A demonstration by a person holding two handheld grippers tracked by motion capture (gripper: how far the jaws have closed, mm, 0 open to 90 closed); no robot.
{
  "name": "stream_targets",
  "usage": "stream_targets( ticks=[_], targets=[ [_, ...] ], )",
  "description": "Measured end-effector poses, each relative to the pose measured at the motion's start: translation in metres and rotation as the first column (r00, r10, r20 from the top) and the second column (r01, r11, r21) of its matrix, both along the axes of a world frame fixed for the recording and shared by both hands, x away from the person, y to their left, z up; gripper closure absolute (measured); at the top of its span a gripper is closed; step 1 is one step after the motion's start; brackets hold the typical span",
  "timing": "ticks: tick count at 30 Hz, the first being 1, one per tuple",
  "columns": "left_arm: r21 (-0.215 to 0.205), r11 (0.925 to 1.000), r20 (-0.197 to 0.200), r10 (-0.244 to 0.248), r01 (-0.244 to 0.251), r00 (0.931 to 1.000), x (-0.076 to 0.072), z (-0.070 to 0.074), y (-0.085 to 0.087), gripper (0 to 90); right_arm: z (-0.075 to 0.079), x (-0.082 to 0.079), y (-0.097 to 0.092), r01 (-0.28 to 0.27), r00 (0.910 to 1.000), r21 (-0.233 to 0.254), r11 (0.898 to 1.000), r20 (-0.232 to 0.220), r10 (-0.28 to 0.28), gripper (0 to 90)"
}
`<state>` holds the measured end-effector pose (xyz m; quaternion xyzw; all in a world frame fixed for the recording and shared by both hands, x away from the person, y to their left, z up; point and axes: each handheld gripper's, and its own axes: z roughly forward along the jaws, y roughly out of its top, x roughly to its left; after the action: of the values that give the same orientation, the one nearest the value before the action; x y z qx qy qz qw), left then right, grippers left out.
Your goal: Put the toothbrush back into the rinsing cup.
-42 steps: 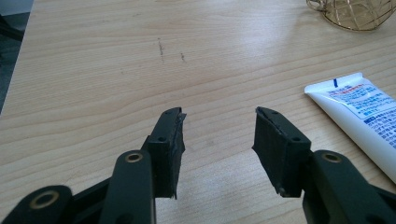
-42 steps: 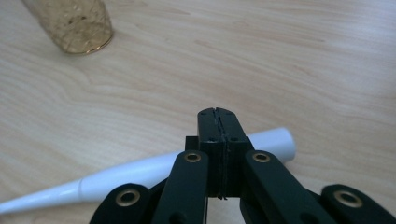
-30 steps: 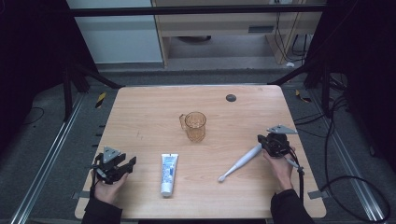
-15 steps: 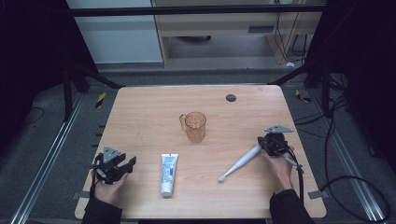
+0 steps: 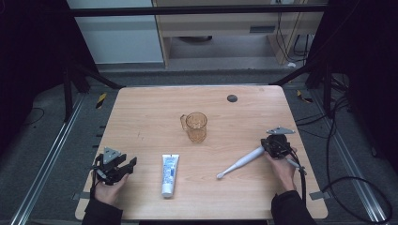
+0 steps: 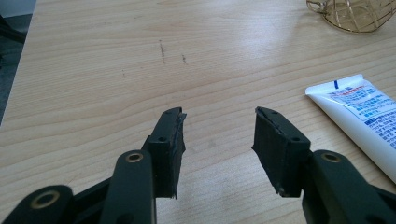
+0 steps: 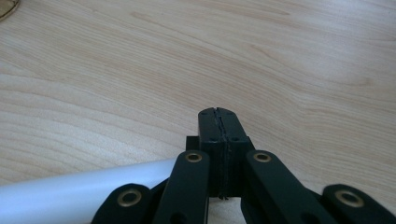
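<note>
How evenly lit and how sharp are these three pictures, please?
High view: the table is bright and the surroundings nearly black; the cup looks soft. Left gripper view: sharp wood grain, legible print on the tube. Right gripper view: the toothbrush handle is washed out and blurred, the far grain soft.

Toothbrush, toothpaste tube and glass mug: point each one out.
toothbrush [image 5: 244, 161], high view, middle of its white handle.
toothpaste tube [image 5: 169, 174], high view, middle of the printed body.
glass mug [image 5: 196, 126], high view, its amber side wall.
</note>
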<state>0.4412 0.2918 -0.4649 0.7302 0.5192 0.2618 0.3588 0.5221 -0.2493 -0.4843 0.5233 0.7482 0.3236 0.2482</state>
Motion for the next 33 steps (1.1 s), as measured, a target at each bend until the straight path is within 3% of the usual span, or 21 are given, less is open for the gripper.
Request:
stream_targets(
  ticks=[8, 33],
  targets=[
    [-0.004, 1.0, 0.002, 0.001, -0.001, 1.0, 0.0, 0.001, 0.001, 52.0, 0.002, -0.008, -0.004, -0.004, 0.9999, -0.033, 0.999, -0.011, 0.004, 89.9],
    [-0.016, 0.9999, -0.002, 0.005, -0.005, 1.0, -0.001, 0.001, 0.002, 50.7, 0.002, -0.034, 0.002, -0.052, 0.9976, -0.043, 0.998, -0.047, 0.05, 89.9]
  ],
)
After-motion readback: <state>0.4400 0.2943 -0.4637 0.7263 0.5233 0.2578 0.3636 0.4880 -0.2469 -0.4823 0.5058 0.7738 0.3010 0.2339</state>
